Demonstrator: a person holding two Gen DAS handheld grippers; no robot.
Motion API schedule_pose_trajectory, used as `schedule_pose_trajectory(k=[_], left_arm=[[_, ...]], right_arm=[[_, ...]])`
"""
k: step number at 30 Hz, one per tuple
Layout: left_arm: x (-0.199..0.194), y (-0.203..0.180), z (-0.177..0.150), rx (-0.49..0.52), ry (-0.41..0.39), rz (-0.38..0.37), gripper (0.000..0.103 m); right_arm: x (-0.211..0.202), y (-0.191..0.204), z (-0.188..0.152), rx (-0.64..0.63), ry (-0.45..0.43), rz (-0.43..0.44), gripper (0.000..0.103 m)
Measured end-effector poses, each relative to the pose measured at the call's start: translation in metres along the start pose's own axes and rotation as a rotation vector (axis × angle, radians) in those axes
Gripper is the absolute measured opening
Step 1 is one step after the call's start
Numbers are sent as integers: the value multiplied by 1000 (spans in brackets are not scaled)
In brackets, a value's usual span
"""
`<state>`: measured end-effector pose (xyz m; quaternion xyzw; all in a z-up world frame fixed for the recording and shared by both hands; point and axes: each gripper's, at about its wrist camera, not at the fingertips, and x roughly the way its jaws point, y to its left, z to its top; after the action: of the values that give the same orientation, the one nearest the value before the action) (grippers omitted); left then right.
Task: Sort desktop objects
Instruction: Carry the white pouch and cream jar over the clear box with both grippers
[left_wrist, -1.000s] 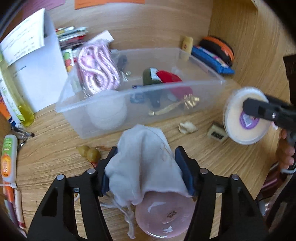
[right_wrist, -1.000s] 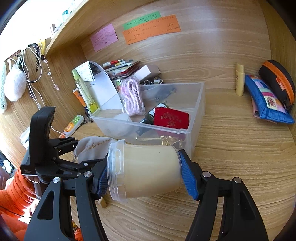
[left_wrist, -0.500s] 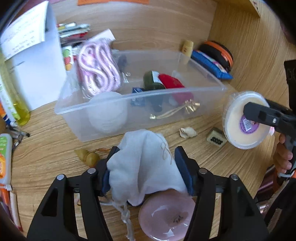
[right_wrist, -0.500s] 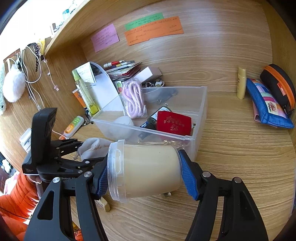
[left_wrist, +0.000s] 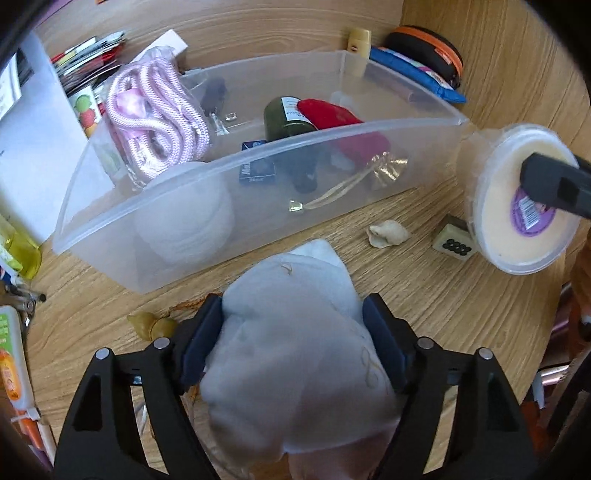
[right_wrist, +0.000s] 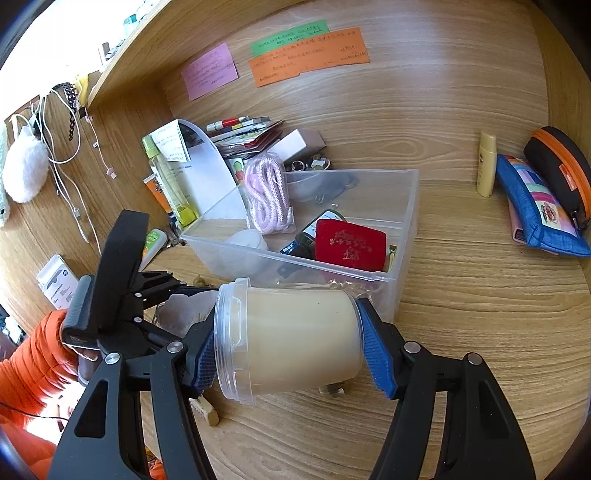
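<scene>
My left gripper (left_wrist: 293, 343) is shut on a white cloth pouch (left_wrist: 299, 354) and holds it above the wooden desk, just in front of the clear plastic bin (left_wrist: 258, 221). My right gripper (right_wrist: 288, 345) is shut on a cream-filled plastic jar (right_wrist: 295, 336), held sideways near the bin's right front corner; the jar also shows in the left wrist view (left_wrist: 521, 199). The bin (right_wrist: 402, 221) holds a pink rope bundle (left_wrist: 159, 114), a red case (right_wrist: 349, 243), a dark green bottle (left_wrist: 288, 123) and a white round pad (left_wrist: 192, 225).
A shell (left_wrist: 388, 234), a small stamp block (left_wrist: 454, 243) and yellowish lumps (left_wrist: 151, 325) lie on the desk before the bin. A blue pouch (right_wrist: 539, 206), a black-orange case (right_wrist: 561, 166) and a small tube (right_wrist: 485, 164) stand at the right. Bottles and papers (right_wrist: 184, 166) crowd the left.
My left gripper has risen and moved toward the bin with the pouch; the pink dish below it is now hidden. My right gripper with the jar has moved closer to the bin's corner.
</scene>
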<state>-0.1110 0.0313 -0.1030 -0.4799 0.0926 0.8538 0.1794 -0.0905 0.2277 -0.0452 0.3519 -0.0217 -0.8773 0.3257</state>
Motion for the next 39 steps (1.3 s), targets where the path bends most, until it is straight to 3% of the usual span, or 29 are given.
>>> schedule_pose_trajectory(k=[4,8,15,18,24,39], left_arm=[[-1,0,-2,10,-15,13,72],[-6,-6,-3,17,-39,15,52],[-19,18,-8,-151,-113,-132,41],[-30,25,-13,-213,-159,-180,40],[-58,15,-10,-217,-259,-219,40],[-102,61,26,-299,-413,-213,40]], right_arm=[[-1,0,2,0,-4,0,63],[-2,0,4,6,-12,-1,63],[-7,0,9,7,-30,-3,63],[-9,-2,13,9,-36,-8,63],[-14,0,24,4,-59,-9,63],[-11,-1,64,-19,-118,-38,63]])
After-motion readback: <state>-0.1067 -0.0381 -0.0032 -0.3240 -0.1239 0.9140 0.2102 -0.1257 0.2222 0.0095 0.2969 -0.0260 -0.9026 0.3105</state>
